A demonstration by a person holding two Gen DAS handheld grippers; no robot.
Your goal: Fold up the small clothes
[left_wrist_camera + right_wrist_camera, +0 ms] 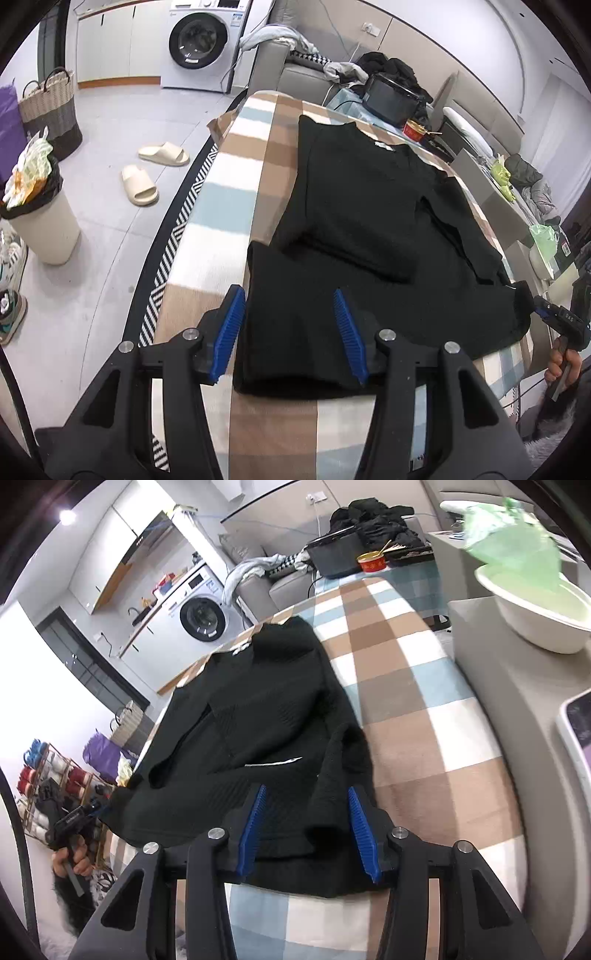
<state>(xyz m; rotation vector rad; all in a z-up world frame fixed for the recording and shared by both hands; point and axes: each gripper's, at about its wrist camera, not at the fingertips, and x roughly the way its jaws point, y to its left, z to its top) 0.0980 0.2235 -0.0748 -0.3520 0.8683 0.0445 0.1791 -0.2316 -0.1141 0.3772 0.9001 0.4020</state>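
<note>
A black long-sleeved top lies flat on the checked blanket, collar away from me and one sleeve folded across its body. My left gripper is open, its blue pads straddling the near left part of the hem without pressing it. In the right wrist view the top has a raised fold at its near right corner. My right gripper stands open around that fold. Each view shows the other gripper at the garment's far corner: the right gripper, the left gripper, each held by a hand.
Floor to the left holds slippers, a full bin and a woven basket. A washing machine stands behind. A black box and a red bowl sit at the table's far end. A white bowl rests on a grey cabinet.
</note>
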